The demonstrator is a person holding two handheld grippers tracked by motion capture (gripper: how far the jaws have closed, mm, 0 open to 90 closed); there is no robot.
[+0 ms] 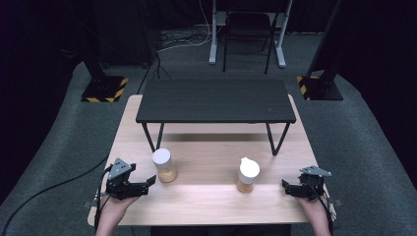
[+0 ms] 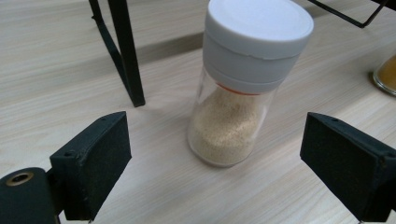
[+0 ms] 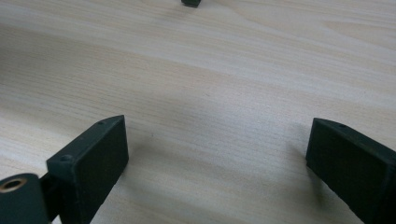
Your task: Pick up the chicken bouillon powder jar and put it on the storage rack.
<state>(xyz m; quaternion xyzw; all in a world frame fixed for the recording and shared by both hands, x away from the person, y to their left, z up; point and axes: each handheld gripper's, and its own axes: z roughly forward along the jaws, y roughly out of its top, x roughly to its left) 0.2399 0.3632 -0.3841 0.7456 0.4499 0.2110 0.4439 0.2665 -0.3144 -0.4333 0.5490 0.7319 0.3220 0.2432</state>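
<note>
left jar [image 1: 164, 165]: pale granules | right jar [image 1: 248, 175]: orange-brown powder | both capped

a light wooden table [image 1: 206, 206] bears a black riser [image 1: 215, 101] and two jars [image 1: 164, 165].

- A clear glass shaker jar [image 2: 231, 123] with a flat white lid is standing upright on the wooden table, holding pale granules; it is sitting near a black shelf leg
- A second jar [image 1: 247, 175] of orange-brown spice, white-capped, is standing upright well apart to its right

Left jar [image 1: 164, 165] just beside left gripper [image 1: 150, 181]; right jar [image 1: 247, 175] near right gripper [image 1: 285, 185].
</note>
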